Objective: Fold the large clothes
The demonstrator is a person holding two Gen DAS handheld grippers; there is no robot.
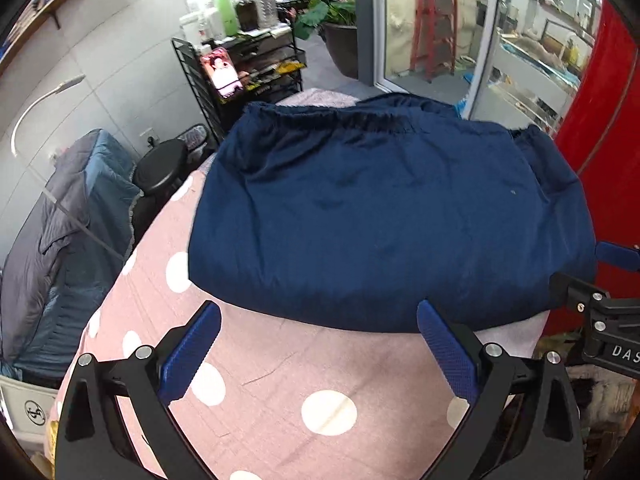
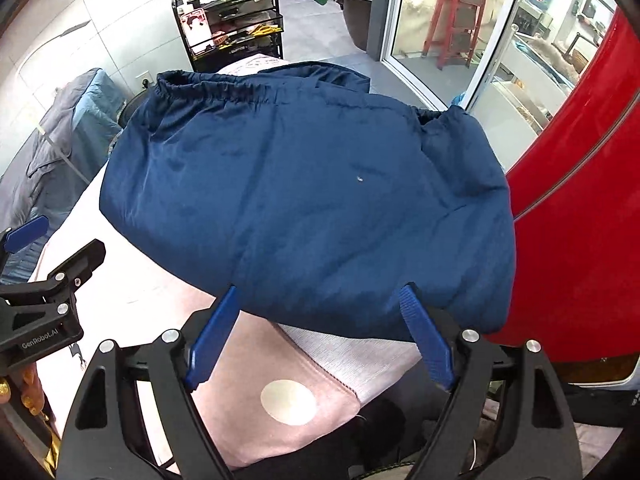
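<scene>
bright daylight, fisheye-warped edges, sharp focus

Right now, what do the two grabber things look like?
Each hand-held gripper, left and right, has a black frame with silver bolts and two blue, bumpy-textured fingers. White letters on the left one's side read "GenRobot.AI".

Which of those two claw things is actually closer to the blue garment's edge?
The right gripper: its blue fingertips reach the folded navy garment's near edge. The left gripper sits back over the pink polka-dot cover. Both are open.
</scene>
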